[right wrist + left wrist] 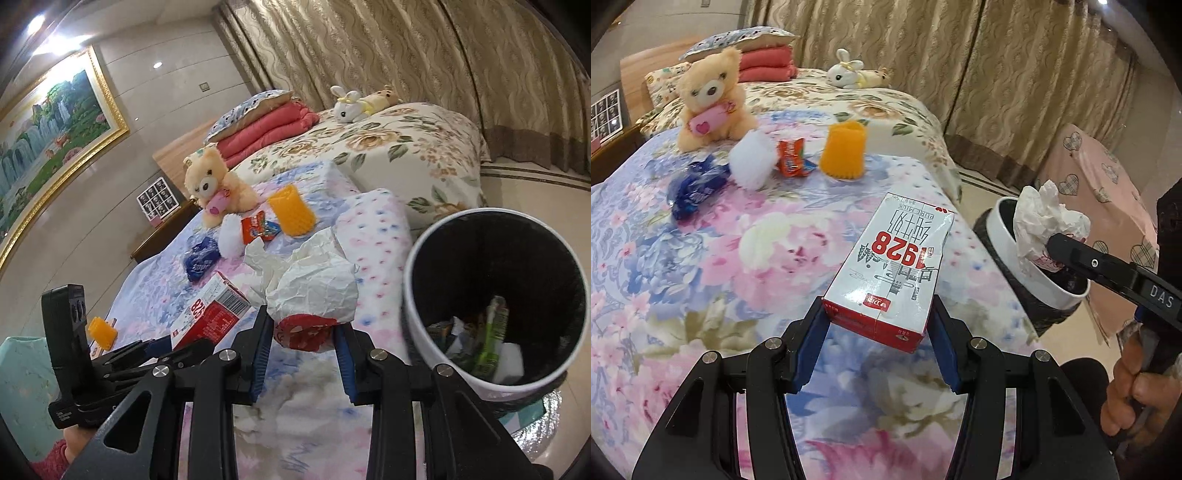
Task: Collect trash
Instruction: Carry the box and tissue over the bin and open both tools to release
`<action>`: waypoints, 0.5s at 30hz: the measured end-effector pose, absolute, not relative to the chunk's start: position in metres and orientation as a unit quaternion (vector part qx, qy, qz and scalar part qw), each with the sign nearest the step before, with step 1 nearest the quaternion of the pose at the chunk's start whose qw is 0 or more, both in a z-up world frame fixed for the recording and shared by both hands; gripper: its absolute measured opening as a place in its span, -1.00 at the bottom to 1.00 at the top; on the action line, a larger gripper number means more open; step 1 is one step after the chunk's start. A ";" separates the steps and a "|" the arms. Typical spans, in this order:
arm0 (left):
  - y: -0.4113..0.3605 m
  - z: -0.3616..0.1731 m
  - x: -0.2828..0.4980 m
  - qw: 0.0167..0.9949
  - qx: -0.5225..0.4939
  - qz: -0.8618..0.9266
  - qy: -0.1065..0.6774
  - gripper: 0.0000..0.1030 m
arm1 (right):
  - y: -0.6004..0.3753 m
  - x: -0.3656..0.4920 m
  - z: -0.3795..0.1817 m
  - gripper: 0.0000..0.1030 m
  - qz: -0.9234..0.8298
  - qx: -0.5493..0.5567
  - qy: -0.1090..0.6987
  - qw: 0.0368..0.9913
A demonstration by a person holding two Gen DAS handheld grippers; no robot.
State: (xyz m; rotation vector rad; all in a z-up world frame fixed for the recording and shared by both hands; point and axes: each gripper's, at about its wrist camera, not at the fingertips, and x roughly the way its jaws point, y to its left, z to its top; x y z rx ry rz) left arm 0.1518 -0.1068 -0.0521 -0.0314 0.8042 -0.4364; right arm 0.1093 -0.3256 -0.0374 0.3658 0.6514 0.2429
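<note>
The bed (683, 258) with its flowered quilt fills most of both views, and beside its corner stands the white-rimmed bin (410, 280) lined in black, with some packaging already lying at the bottom. On the quilt farther back sit a teddy bear (711, 96), an orange cup-shaped thing (844, 151), a white fluffy lump (753, 162), a blue wrapper (694, 186) and an orange snack wrapper (792, 158); the two wrappers look like trash not yet collected. The milk carton (894, 269) is held above the quilt by the left gripper (877, 321), whose pads press on the two long sides of its near end. It reads as a light, probably empty box, stiff enough at the edges but liable to cave if squeezed on its broad faces, so a grip across the narrow sides near an end suits it. The crumpled tissue wad (310, 291), with a red wrapper tucked under it, is pinched in the right gripper (303, 332) at a fairly narrow opening. It is soft, nearly weightless and springy, best taken deep in the bunched part so that no loose flap slips out. The left gripper tilts downward over the bed, and the right one, held in a hand (1134, 387), points at a shallower slope with the wad at the bin's rim.
</note>
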 end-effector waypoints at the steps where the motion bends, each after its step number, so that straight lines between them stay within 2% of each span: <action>1: -0.110 -0.052 0.151 0.896 -0.015 -0.214 0.389 0.02 | -0.330 0.107 -0.038 -0.36 0.113 0.180 0.317 0.924; 15: -0.154 -0.043 0.145 0.889 0.004 -0.250 0.384 0.02 | -0.377 0.086 -0.044 -0.36 0.073 0.199 0.311 0.926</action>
